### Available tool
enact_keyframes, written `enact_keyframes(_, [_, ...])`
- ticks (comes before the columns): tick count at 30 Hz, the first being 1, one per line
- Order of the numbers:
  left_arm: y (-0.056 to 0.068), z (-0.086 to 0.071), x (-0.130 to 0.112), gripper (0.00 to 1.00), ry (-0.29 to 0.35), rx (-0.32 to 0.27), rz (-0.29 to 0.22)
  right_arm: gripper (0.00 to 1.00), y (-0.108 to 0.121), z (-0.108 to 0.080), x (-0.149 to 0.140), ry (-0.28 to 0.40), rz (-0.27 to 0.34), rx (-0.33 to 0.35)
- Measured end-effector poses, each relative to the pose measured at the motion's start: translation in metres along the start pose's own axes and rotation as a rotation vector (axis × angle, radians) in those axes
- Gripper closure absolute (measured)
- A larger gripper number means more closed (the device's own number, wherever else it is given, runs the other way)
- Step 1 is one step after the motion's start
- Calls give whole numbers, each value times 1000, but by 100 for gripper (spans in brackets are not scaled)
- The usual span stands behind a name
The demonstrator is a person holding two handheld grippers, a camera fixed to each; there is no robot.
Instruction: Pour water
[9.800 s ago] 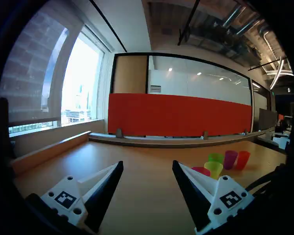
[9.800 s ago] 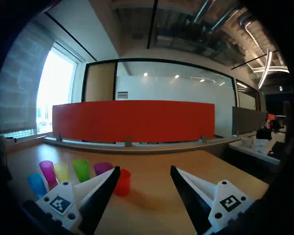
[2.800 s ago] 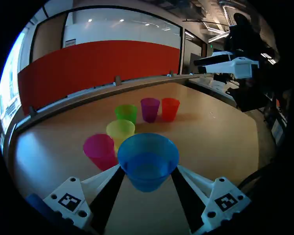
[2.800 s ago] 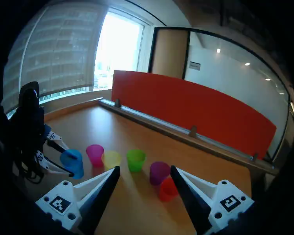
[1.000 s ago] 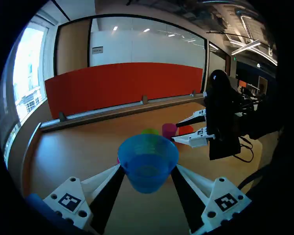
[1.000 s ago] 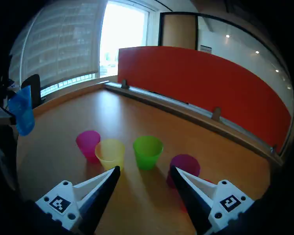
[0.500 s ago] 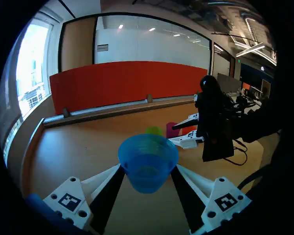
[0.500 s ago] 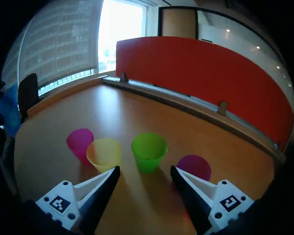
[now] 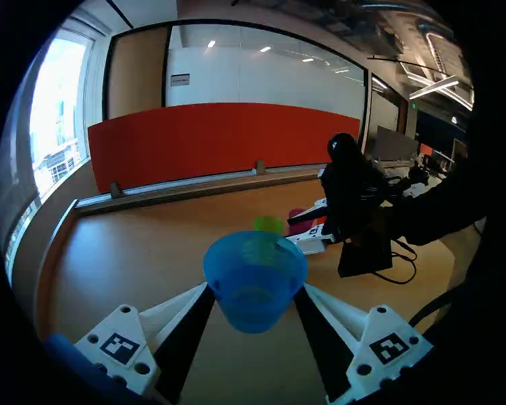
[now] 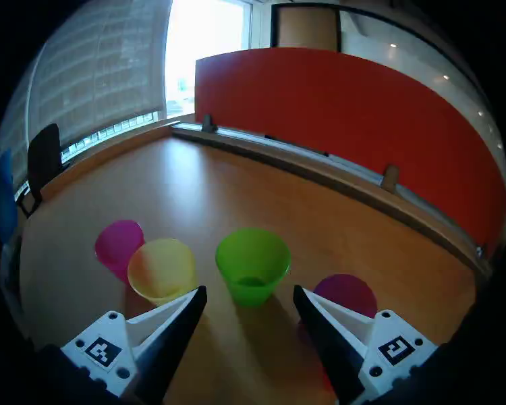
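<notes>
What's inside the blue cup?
The blue cup, held by the left tool, looks see-through with a pale patch low inside, maybe water. The near wall blurs it, so I cannot tell how much.

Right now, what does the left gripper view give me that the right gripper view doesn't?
Left gripper view: the translucent blue plastic cup clamped in the left gripper, with the open right gripper over the cups beyond. Right gripper view: the pink plastic cup and yellow plastic cup, seen from above. Both: the green plastic cup, purple plastic cup, wooden table and red partition.
</notes>
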State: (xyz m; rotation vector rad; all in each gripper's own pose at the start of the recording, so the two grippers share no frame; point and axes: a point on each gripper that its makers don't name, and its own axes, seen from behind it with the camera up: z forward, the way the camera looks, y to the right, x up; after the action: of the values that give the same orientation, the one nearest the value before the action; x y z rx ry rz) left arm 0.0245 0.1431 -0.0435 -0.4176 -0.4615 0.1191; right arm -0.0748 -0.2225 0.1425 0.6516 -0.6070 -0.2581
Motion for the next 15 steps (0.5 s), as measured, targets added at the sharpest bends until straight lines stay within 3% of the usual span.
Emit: enact_keyframes(15, [-5, 5, -3, 19, -10, 10, -18, 1, -1, 30, 1, -19, -3, 10])
